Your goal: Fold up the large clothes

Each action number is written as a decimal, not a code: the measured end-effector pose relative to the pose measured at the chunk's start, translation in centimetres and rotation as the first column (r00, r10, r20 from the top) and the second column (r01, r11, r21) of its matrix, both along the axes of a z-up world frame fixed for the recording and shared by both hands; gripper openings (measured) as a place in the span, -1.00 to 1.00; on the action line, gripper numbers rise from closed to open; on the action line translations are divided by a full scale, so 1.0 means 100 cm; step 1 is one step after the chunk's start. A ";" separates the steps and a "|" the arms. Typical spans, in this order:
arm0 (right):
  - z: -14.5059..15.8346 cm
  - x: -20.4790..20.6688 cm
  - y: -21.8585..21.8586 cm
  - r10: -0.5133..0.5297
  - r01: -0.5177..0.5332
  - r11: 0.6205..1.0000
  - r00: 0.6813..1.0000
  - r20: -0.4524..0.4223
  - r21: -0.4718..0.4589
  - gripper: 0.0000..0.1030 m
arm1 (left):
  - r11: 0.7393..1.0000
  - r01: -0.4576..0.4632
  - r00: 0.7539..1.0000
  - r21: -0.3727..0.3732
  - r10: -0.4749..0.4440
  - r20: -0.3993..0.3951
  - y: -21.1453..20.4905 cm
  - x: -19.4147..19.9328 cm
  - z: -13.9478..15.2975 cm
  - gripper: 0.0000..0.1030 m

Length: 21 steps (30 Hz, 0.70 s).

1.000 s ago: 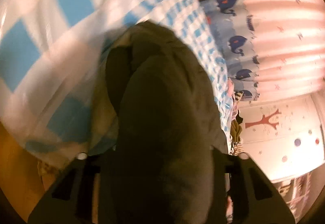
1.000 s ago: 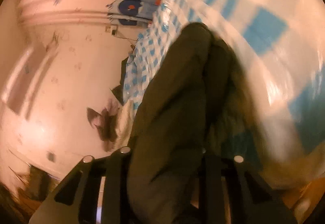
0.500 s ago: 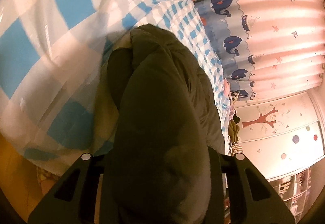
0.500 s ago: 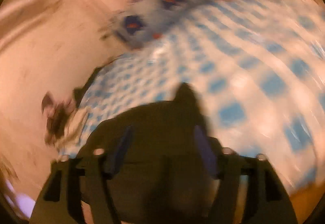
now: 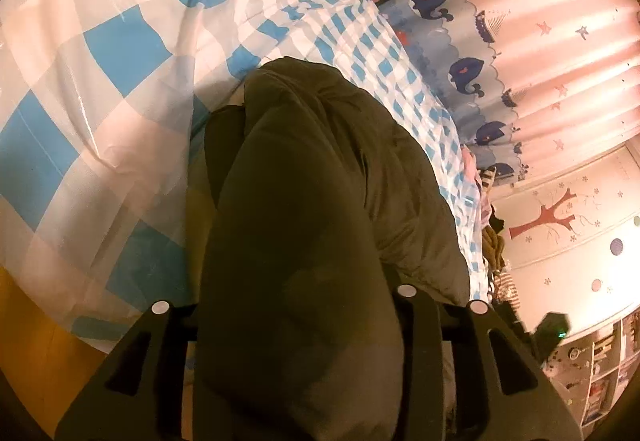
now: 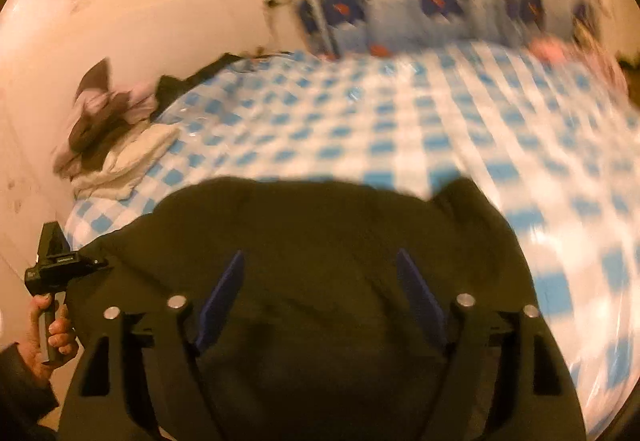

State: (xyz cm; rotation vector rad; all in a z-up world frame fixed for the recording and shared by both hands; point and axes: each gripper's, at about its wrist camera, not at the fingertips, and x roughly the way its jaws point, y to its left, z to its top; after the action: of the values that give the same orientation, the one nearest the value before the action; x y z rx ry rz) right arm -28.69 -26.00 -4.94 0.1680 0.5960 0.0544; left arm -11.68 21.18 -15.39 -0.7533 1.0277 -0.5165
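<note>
Dark padded garment (image 5: 312, 201) lies bunched on the checked bed (image 5: 100, 81). Left tongs (image 5: 298, 321) clamp a thick fold of it. Right tongs (image 6: 320, 305) spread apart above it, grasping nothing. Looks bulky, soft, slumping; best gripped at hems or corners.

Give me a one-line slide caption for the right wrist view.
Right tongs open above dark garment lying on blue-checked bedspread.
</note>
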 end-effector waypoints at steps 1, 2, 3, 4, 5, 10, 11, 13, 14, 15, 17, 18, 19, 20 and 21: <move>0.001 0.013 0.018 0.028 -0.028 0.999 1.000 0.000 -0.038 0.55 | 1.000 -0.006 1.000 -0.004 0.006 -0.002 0.002 -0.002 -0.001 -0.34; 0.001 0.026 0.029 0.044 -0.044 0.997 0.999 -0.012 -0.059 0.56 | 1.000 -0.008 1.000 -0.004 0.008 -0.003 0.003 -0.002 -0.001 -0.34; -0.005 0.039 0.040 0.067 -0.070 0.995 0.997 -0.035 -0.075 0.56 | 1.000 -0.009 1.000 0.001 0.009 -0.001 0.004 -0.003 0.001 -0.34; -0.018 0.053 0.053 0.086 -0.092 0.992 0.994 -0.070 -0.088 0.56 | 1.000 -0.011 1.000 0.003 0.011 0.003 0.002 -0.003 0.004 -0.34; -0.035 0.070 0.062 0.075 -0.091 0.988 0.989 -0.129 -0.124 0.60 | 1.000 -0.011 1.000 0.009 0.011 0.013 0.001 -0.003 0.007 -0.34; -0.073 0.096 0.073 0.057 -0.100 0.985 0.958 -0.280 -0.142 0.71 | 0.997 0.006 0.997 0.072 -0.011 0.077 -0.011 -0.005 0.026 -0.30; -0.068 0.091 0.070 0.056 -0.093 0.987 0.961 -0.271 -0.128 0.71 | 0.997 0.008 0.996 0.082 -0.015 0.088 -0.013 -0.006 0.029 -0.30; -0.053 0.073 0.069 0.040 -0.069 0.988 0.978 -0.203 -0.136 0.71 | 0.995 0.008 0.994 0.100 -0.019 0.104 -0.014 -0.008 0.035 -0.30; -0.050 0.070 0.071 0.034 -0.064 0.986 0.982 -0.187 -0.154 0.71 | 0.994 0.008 0.993 0.109 -0.020 0.113 -0.015 -0.009 0.037 -0.30; -0.052 0.069 0.073 0.028 -0.060 0.983 0.982 -0.187 -0.172 0.71 | 0.993 0.006 0.993 0.114 -0.020 0.119 -0.015 -0.011 0.039 -0.30; -0.075 0.076 0.076 0.018 -0.070 0.979 0.965 -0.261 -0.193 0.78 | 0.993 0.001 0.991 0.115 -0.017 0.132 -0.017 -0.013 0.044 -0.30; -0.085 0.078 0.077 0.013 -0.068 0.977 0.965 -0.262 -0.204 0.83 | 0.994 0.004 0.990 0.107 -0.020 0.141 -0.021 -0.014 0.048 -0.30; -0.088 0.082 0.078 0.005 -0.067 0.973 0.962 -0.273 -0.220 0.84 | 0.994 0.005 0.988 0.110 -0.022 0.154 -0.024 -0.016 0.052 -0.30; -0.089 0.084 0.079 0.000 -0.068 0.971 0.958 -0.288 -0.229 0.84 | 0.992 0.007 0.984 0.124 -0.029 0.174 -0.029 -0.018 0.058 -0.30; -0.089 0.086 0.081 -0.005 -0.071 0.969 0.953 -0.303 -0.238 0.84 | 0.991 0.010 0.982 0.132 -0.034 0.188 -0.033 -0.019 0.063 -0.30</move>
State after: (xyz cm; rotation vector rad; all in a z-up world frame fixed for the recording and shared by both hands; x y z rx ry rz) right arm -20.08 -17.93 -13.89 -0.0783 0.9050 -0.0135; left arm -13.61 17.91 -9.06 -0.5657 0.8832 -0.5248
